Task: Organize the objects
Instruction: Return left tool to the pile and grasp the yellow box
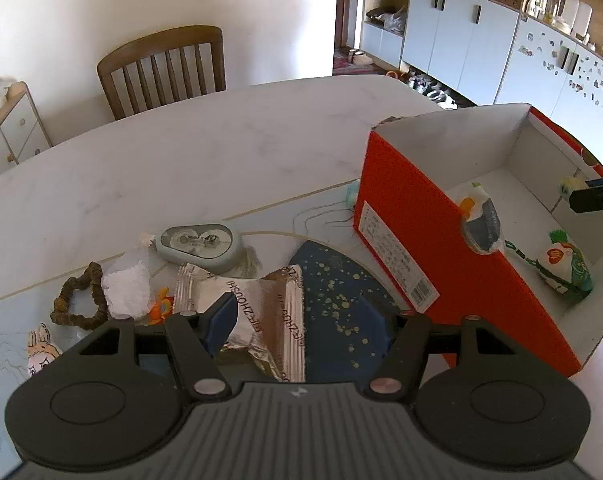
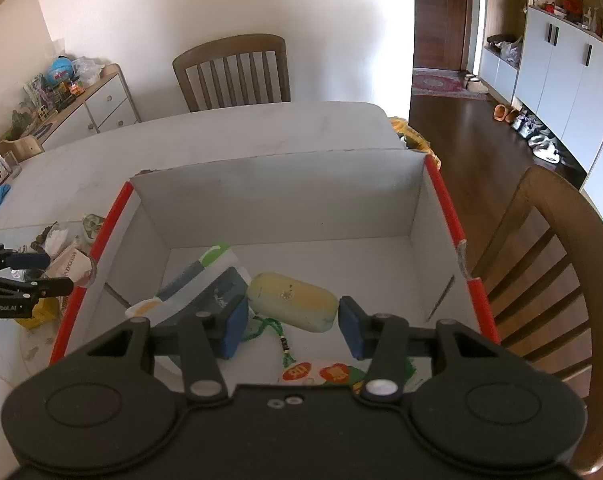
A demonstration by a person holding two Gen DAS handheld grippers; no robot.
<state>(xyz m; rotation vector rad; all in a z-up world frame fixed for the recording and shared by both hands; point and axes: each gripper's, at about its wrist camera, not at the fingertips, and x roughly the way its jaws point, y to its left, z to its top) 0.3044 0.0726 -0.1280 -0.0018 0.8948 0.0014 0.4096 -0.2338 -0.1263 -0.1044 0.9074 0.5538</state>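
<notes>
Left gripper point(image 1: 297, 322), jaws spread, straddles a silver snack packet point(image 1: 257, 304) printed "HSOHZ", lower centre, no pinch evident. Right gripper point(image 2: 293, 326), half-spread, empty, hangs inside the red box point(image 2: 445, 196); "GenRobot.AI" lettering at left edge.

We see a white wall point(image 2: 221, 0) behind a slatted wooden chair point(image 2: 233, 72) at the far side of the marble table point(image 1: 181, 152); pale-blue cabinets point(image 1: 461, 32) stand right; dark wood floor point(image 2: 461, 132).
</notes>
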